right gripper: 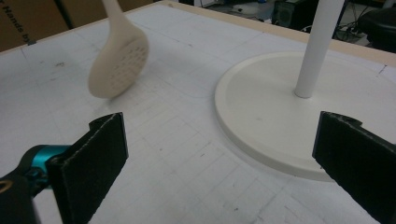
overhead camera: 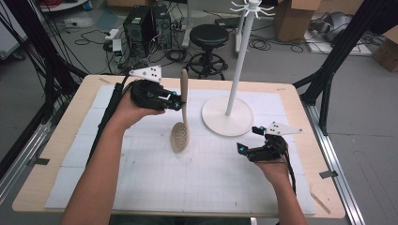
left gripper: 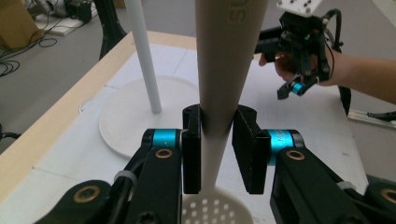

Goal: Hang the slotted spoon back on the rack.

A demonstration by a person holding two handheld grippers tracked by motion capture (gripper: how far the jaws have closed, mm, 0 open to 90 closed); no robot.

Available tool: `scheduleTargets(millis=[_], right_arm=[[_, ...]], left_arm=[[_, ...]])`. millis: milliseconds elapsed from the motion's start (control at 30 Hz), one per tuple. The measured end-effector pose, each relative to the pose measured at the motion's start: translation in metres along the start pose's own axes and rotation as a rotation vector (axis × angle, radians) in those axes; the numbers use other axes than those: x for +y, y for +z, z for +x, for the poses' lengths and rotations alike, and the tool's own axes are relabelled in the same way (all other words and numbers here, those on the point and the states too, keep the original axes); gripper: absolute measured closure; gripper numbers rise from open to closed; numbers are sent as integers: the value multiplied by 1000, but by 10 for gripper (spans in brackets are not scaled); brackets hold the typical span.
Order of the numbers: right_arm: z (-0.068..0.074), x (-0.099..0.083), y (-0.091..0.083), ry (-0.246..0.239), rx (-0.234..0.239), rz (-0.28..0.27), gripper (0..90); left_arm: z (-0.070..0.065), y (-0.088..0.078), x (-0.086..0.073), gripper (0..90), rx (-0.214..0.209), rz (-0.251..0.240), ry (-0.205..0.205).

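Note:
A beige slotted spoon (overhead camera: 182, 112) stands nearly upright, its perforated head (overhead camera: 179, 137) down near the white mat and its handle tip up. My left gripper (overhead camera: 176, 104) is shut on the spoon's handle (left gripper: 219, 93), with the pads (left gripper: 192, 154) pressed on both sides. A white stand (overhead camera: 237, 65) with a round base (overhead camera: 227, 117) and hooks on top rises just right of the spoon. My right gripper (overhead camera: 248, 139) stands open near the base's front right, nothing between its jaws. Its view takes in the spoon's head (right gripper: 119, 65) and the stand's base (right gripper: 266, 107).
A white gridded mat (overhead camera: 187, 178) covers the wooden table (overhead camera: 61, 136). Behind the table stand a black stool (overhead camera: 209, 40), computer cases (overhead camera: 145, 26), cables and cardboard boxes. Black frame legs flank both sides.

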State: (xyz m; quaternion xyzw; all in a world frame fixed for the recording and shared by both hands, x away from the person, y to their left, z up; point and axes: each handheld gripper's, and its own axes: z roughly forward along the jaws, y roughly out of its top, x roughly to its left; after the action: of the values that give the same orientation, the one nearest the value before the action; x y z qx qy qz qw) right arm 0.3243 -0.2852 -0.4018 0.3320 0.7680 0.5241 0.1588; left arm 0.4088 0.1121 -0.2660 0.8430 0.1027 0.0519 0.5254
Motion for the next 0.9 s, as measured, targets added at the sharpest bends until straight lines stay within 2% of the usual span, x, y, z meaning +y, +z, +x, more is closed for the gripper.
scheduleTargets(millis=[233,433,800,900], right_arm=[[0,-1,-1,3,1,1,20],[-1,-2,-4,11,-4,-2,20],[0,-5,-5,13,-2,1,20],[1,-5,-6,13,-2,2,20]], left_arm=[[9,5,28,739,-10,-30,9],[19,5,48,739,-4,-27,28],[41,4,83,739,-29,-30,52],[46,7,93,739,-32,-15,69]])
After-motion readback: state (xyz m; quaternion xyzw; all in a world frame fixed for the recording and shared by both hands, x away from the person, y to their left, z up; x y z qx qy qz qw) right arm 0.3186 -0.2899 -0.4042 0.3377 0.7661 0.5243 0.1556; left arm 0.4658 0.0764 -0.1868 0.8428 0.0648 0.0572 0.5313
